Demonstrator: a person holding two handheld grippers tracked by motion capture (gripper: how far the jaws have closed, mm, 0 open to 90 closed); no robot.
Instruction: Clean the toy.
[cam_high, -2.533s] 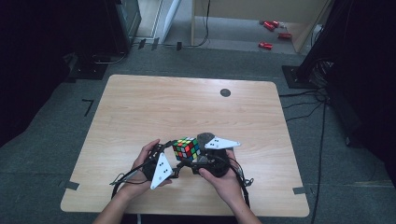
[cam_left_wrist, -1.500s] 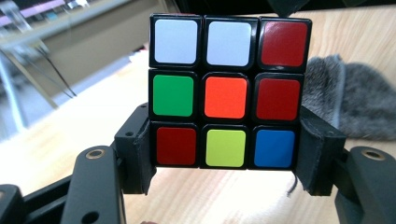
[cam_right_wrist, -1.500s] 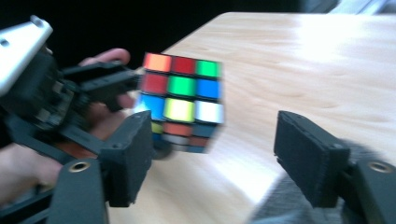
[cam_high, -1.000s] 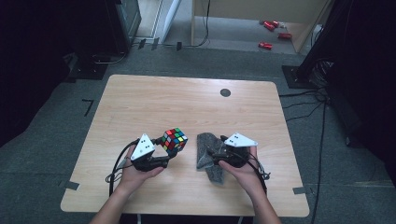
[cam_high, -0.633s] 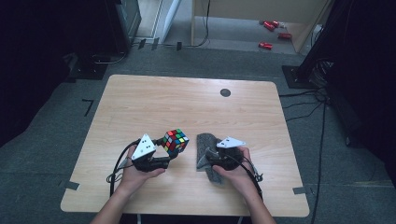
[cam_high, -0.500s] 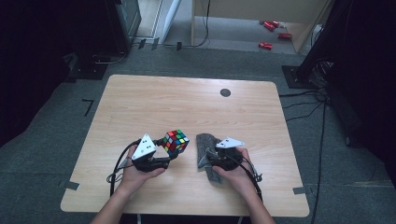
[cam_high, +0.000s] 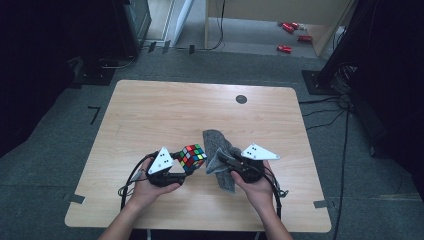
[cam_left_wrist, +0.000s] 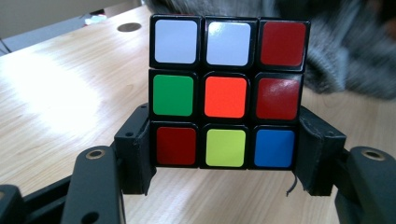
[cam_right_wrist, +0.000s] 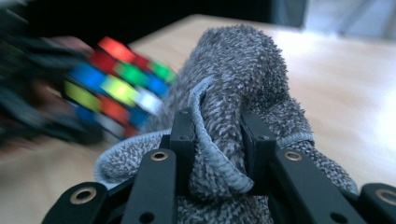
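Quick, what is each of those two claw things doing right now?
Left gripper: shut on the puzzle cube, clamped at its bottom row.
Right gripper: its jaws have just been closing and now pinch a fold of the grey cloth.

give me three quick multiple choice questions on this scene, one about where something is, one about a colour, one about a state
1. Where is the grey cloth relative to the puzzle cube in the high view?
A. to its right
B. to its left
C. under it

2. In the left gripper view, what colour is the centre tile of the cube face towards the camera?
A. white
B. orange
C. blue

3. What is the right hand-held gripper doing?
A. standing open over bare table
B. shut on the cube
C. shut on the cloth

Answers:
1 A, the cloth lies on the right hand's side of the cube.
2 B, the middle tile is orange, with green and red beside it.
3 C, a fold of cloth is pinched between its jaws, which have just been closing.
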